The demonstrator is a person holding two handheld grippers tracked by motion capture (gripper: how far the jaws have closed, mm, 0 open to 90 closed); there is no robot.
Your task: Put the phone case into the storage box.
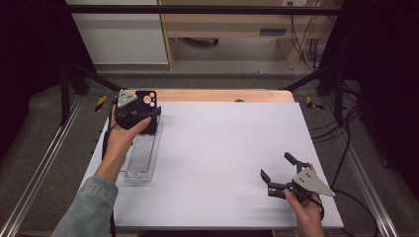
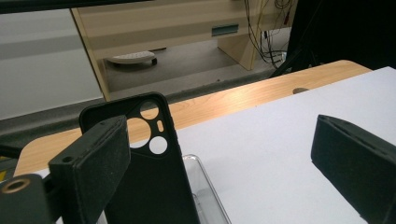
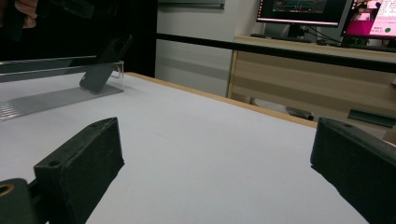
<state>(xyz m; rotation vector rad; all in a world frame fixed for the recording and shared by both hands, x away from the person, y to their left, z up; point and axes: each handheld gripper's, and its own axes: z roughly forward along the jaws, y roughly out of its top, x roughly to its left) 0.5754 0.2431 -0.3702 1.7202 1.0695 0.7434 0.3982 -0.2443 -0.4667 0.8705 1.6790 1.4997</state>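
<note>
jaws: left gripper (image 2: 219,158) spread wide, nothing pinched; right gripper (image 3: 215,172) also wide, holding nothing.
phone case (image 2: 149,158): black, propped upright in the clear tray (image 2: 205,186), just inside the left gripper's left-hand jaw, apart from the other jaw.
step, judged: placing done, letting go.
advice: back straight off along the jaws, no sideways brush, or the case tips.
right gripper: well apart, over the white mat (image 1: 222,163).

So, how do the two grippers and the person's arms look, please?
Both grippers are black, with two blocky, matte jaws each. The left gripper and the right gripper each carry a grey three-cornered plate on top. A black cable trails from the right one. The left arm wears a blue denim sleeve.
</note>
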